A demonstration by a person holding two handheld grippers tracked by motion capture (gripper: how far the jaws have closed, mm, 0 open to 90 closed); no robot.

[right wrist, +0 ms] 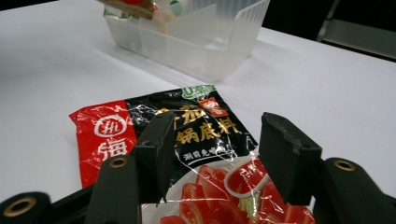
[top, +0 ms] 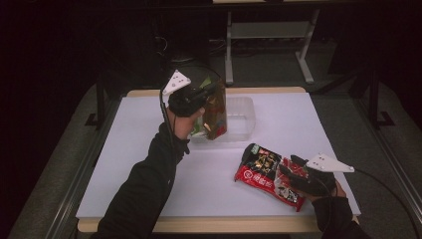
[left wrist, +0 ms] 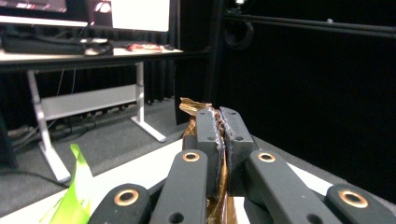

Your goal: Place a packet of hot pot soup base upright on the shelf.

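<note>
- I have the left gripper (top: 215,102) lifted above the far part of the white surface (top: 149,149), its jaws pinched tight on the top edge of a gold-and-brown snack bag (top: 217,113), which hangs down over the clear plastic bin (top: 244,119).
- In the left gripper view the crinkled gold edge of the bag sticks up between the closed jaws, and a bright green wrapper (left wrist: 74,196) shows low at the left.
- My right gripper (top: 284,172) sits low at the near right of the surface, jaws part-way open and astride the near end of the red-and-black sauce packet (top: 263,172); the packet lies flat, and I cannot see the pads pressing it.
- The bin stands empty of the packet, well beyond it.
- Around the surface the room is dark: grey floor, black curtains, and a white-legged desk (top: 268,30) behind.
</note>
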